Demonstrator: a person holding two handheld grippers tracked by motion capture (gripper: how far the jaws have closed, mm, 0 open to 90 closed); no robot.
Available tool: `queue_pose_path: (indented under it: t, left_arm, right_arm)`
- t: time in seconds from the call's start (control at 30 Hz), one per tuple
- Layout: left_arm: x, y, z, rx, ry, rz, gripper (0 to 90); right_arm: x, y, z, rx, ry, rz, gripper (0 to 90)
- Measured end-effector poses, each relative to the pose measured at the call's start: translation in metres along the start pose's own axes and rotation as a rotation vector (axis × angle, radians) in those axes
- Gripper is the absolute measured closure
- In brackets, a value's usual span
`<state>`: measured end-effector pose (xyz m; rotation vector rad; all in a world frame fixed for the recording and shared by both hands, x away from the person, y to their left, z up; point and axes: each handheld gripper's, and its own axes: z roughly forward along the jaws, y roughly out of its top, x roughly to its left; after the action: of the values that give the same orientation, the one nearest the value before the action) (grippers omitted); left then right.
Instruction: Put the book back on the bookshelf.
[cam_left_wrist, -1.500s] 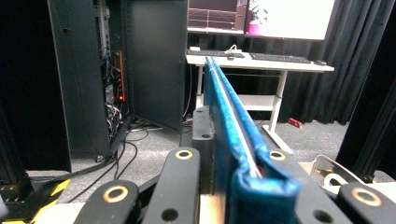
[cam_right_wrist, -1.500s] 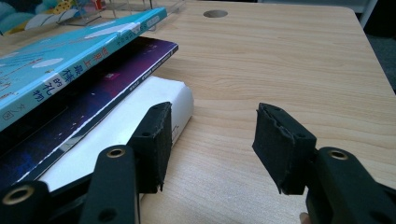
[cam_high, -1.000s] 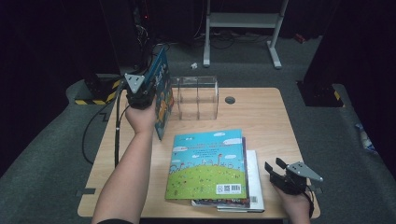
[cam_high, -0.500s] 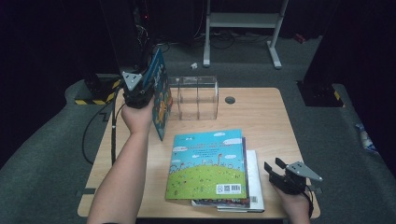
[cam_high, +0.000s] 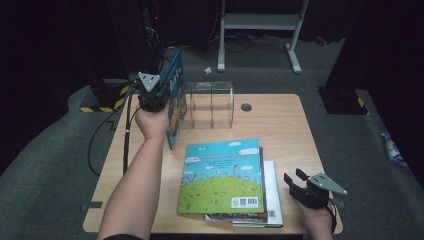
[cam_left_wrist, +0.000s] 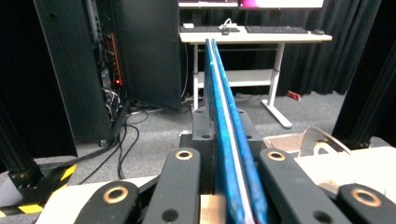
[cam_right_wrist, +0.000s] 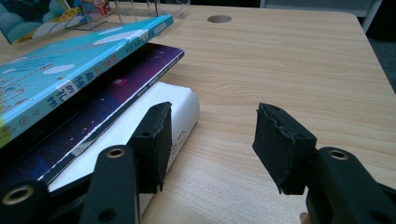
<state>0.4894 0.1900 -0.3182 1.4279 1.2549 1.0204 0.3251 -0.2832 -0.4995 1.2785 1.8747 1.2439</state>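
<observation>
High view: left claw (cam_high: 159, 95) has a blue picture book (cam_high: 175, 97) pinched upright by its edge, held off the worktop (cam_high: 280, 125), just left of the clear acrylic rack (cam_high: 211, 104). Vs. a sec ago the book's barely shifted, maybe a touch closer to the rack and a bit more vertical. Jaws have just been closing a bit further on it, so the grip got snugged up w/ the book between the pads. Left claw view backs that up: the book's blue covers and white page edge (cam_left_wrist: 229, 140) run straight out between the two black jaws, pressed from both sides. My read: she's lined up and firmed up, ready to slot the book into the rack, not yet in.

Right claw (cam_high: 301, 183) hasn't budged; it sits near the worktop's front right corner, jaws about half apart, nothing between them. In the right claw view, the stack of books (cam_right_wrist: 93, 79) is just to its left, one pad near the white bottom book (cam_right_wrist: 154, 121) but I can't tell if it touches.

Containers: the rack is the only one, see-through, w/ dividers making a few upright slots. Looks empty as far as I can tell; glare makes the far slots hard to read. Three books stay flat in the stack, green-and-sky cover (cam_high: 222, 175) on top, between the two claws. So approx. one book in hand, three to go, none filed.
</observation>
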Motion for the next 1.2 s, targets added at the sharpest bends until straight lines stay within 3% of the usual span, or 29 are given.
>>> queue_pose_path:
  t: [0.3,0.67,1.2]
  left_arm:
    - [0.0,0.007,0.008,-0.028,0.019,0.002,83.3]
    - [0.005,0.0,0.017,-0.034,0.054,-0.011,83.2]
    - [0.009,-0.007,0.022,-0.062,0.066,-0.041,83.2]
  right_arm:
    - [-0.002,0.0,-0.001,-0.004,-0.004,0.007,46.4]
    - [-0.002,-0.001,0.0,0.0,-0.003,0.009,46.6]
    - [-0.001,-0.002,0.001,0.007,-0.004,0.005,46.6]
